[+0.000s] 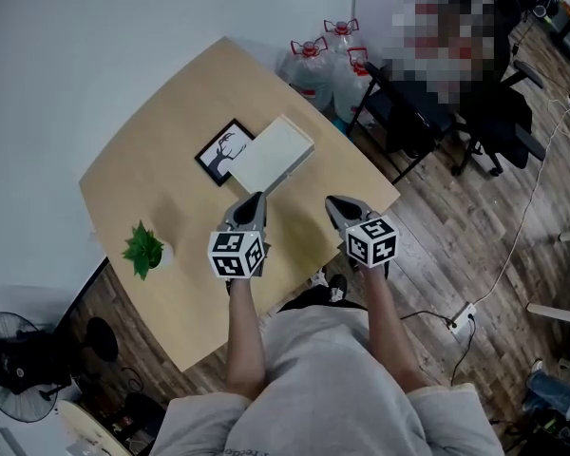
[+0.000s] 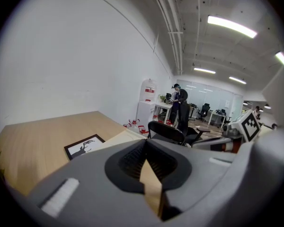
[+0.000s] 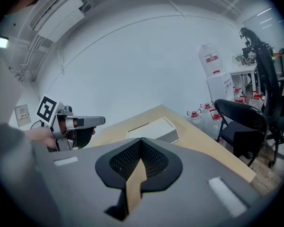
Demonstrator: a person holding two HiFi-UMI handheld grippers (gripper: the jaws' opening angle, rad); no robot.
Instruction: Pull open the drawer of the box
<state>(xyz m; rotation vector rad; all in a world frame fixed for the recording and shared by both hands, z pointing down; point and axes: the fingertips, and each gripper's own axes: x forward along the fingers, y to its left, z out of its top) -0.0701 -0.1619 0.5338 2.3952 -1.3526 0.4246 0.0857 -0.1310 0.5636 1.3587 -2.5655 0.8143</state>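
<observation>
A flat white box (image 1: 275, 155) lies on the wooden table (image 1: 161, 174), partly over a black-framed picture (image 1: 223, 148). I make out no pulled-out drawer on it. My left gripper (image 1: 254, 200) hovers just short of the box's near end, jaws together and holding nothing. My right gripper (image 1: 335, 203) hangs to the right of the box, also shut and empty. In the left gripper view the box (image 2: 119, 137) shows just past the closed jaws of the left gripper (image 2: 145, 143). In the right gripper view the box (image 3: 154, 128) lies ahead of the right gripper (image 3: 141, 141), with the left gripper (image 3: 90, 122) at the left.
A small potted plant (image 1: 144, 248) stands on the table's near left. Several water bottles (image 1: 323, 60) and a black chair (image 1: 404, 112) stand past the table's far corner. A floor fan (image 1: 19, 359) stands at the lower left. A person stands at the back.
</observation>
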